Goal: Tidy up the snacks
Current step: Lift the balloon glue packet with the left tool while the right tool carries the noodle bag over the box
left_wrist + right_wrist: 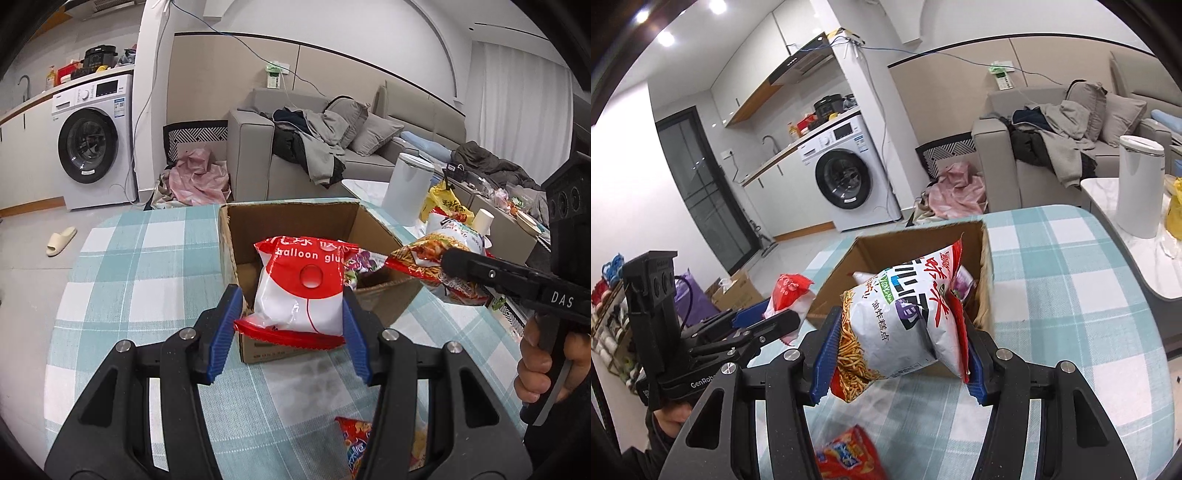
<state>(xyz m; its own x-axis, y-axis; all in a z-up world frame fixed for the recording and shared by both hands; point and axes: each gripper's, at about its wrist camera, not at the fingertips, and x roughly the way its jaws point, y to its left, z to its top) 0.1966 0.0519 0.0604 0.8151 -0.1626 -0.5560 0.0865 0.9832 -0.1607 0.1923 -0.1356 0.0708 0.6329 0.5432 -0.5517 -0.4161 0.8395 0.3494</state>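
Observation:
My left gripper (291, 306) is shut on a red-and-white packet (299, 291) marked "balloon glue", held just above the near edge of an open cardboard box (288, 221). Beside it, my right gripper (897, 332) is shut on a white-and-red bag of fried noodle snack (905, 314), lifted in front of the same box (886, 247). A purple packet (364, 260) lies inside the box. In the right wrist view the left gripper (775, 321) shows at the left with its packet (788, 291). A red snack bag (849, 458) lies on the checked tablecloth below both grippers.
The box stands on a table with a teal-and-white checked cloth (147, 258). To the right is a second table with a white bin (406, 184), a yellow bag (443, 203) and a paper cup (484, 219). Behind are a grey sofa (332, 147) and a washing machine (92, 144).

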